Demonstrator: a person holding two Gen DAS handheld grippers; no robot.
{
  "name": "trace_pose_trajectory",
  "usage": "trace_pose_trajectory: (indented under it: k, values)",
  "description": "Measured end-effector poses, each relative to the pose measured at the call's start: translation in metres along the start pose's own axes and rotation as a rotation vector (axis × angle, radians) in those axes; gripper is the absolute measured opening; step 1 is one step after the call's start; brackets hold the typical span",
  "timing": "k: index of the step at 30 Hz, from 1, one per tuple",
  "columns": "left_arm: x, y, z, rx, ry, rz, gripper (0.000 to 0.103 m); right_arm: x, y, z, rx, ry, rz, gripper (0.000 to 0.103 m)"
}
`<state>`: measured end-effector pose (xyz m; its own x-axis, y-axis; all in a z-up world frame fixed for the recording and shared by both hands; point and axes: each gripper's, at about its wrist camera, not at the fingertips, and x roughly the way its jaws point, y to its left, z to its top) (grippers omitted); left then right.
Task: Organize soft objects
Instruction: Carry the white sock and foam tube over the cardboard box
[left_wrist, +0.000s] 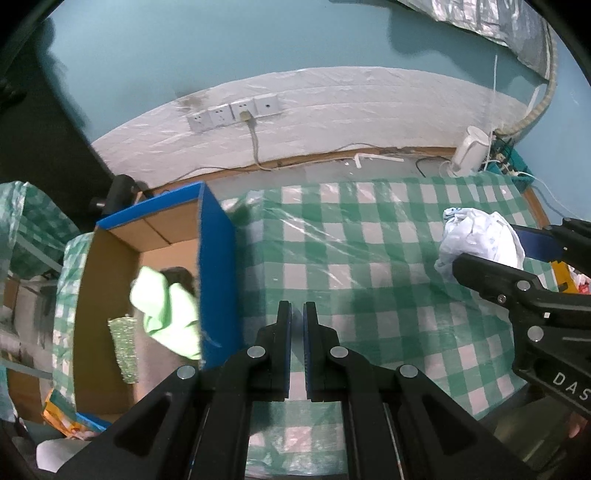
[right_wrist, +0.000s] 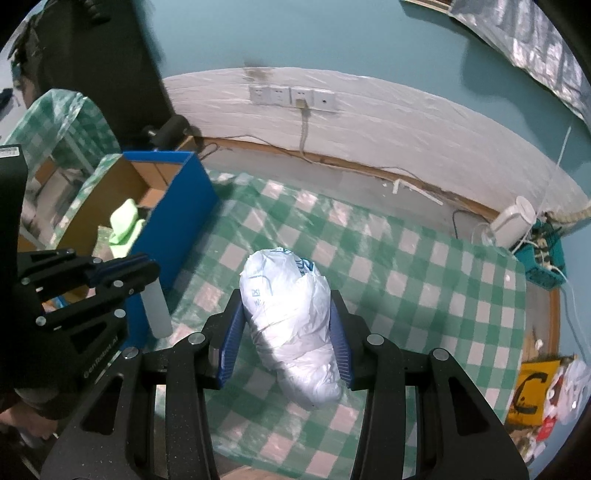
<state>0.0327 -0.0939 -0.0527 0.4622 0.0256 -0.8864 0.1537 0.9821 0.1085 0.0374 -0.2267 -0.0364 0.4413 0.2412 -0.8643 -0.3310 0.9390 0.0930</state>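
right claw: right gripper has its jaws spread wide, one on each side of the white plastic bag bundle; blue pads look just beside the bundle's flanks, and whether they are touching or merely near is hard to tell, so no firm squeeze can be claimed.
left claw: left gripper has its jaws nearly together with only a thin slit between them and nothing held; it hovers over the checked cloth just right of the blue box.
bundle place: on the checked cloth, well right of the blue box, lying lengthwise between the right jaws; in the left view it shows at the far right with the right gripper around it.
box contents: light green cloth and a sparkly scrub pad lie inside the box, with something dark behind the green cloth that is unclear.
step: grasp of the bundle, judged as jaws placed but the pinch not yet done.
next move: probably close on the bundle, lift it and carry it left over the blue wall; soft plastic will likely squash and slip, so grip deep.
other: white kettle at the cloth's far corner, well away from the box.
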Motion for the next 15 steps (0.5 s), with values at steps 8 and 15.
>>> trace_pose_trajectory:
  k: [8, 15]
  values:
    - [-0.011, 0.032, -0.003, -0.041, -0.025, 0.026, 0.006, 0.003, 0.035, 0.018, -0.048, -0.010, 0.028, 0.043]
    - [-0.021, 0.065, -0.009, -0.089, -0.050, 0.050, 0.006, 0.008, 0.066, 0.035, -0.084, -0.014, 0.059, 0.043]
